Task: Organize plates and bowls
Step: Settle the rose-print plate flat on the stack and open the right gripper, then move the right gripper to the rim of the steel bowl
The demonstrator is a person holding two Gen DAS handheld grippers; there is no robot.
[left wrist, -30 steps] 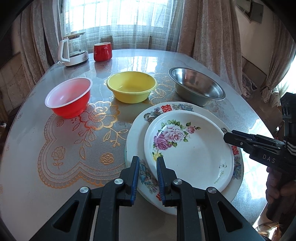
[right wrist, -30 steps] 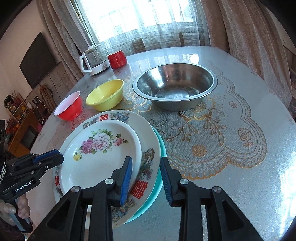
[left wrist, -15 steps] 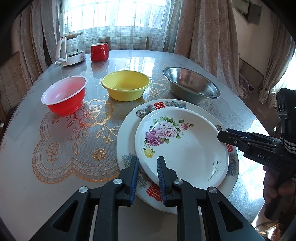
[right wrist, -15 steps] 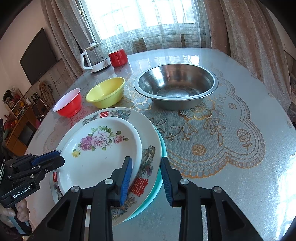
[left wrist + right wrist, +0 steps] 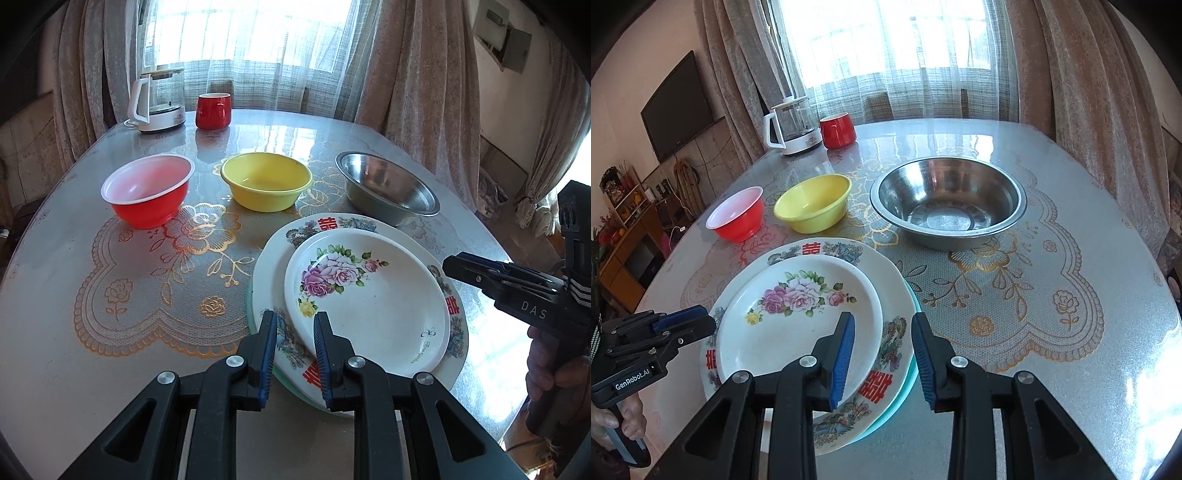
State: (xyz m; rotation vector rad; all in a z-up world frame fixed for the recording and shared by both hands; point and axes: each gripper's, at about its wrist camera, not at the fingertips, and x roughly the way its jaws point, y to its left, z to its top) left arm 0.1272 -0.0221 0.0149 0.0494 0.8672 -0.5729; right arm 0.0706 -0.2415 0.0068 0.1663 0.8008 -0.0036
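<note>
- Plates look done: rose plate (image 5: pixel 798 325) on big crest plate (image 5: pixel 886 291) on teal plate (image 5: pixel 911 373), near edge of table (image 5: pixel 1071 387)
- Bowls next, probably: steel bowl (image 5: pixel 947 206) far right, yellow bowl (image 5: pixel 812 203) middle, red bowl (image 5: pixel 737 214) far left, all apart
- Left gripper (image 5: pixel 293 349) slightly parted, pinching nothing, angled down over near-left plate rim
- Right gripper (image 5: pixel 884 356) parted wider, empty, tilted down over near-right rim

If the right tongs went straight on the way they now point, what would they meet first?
Probably the rim of the large patterned plate, which lies between the right tongs; depth is hard to judge.
</note>
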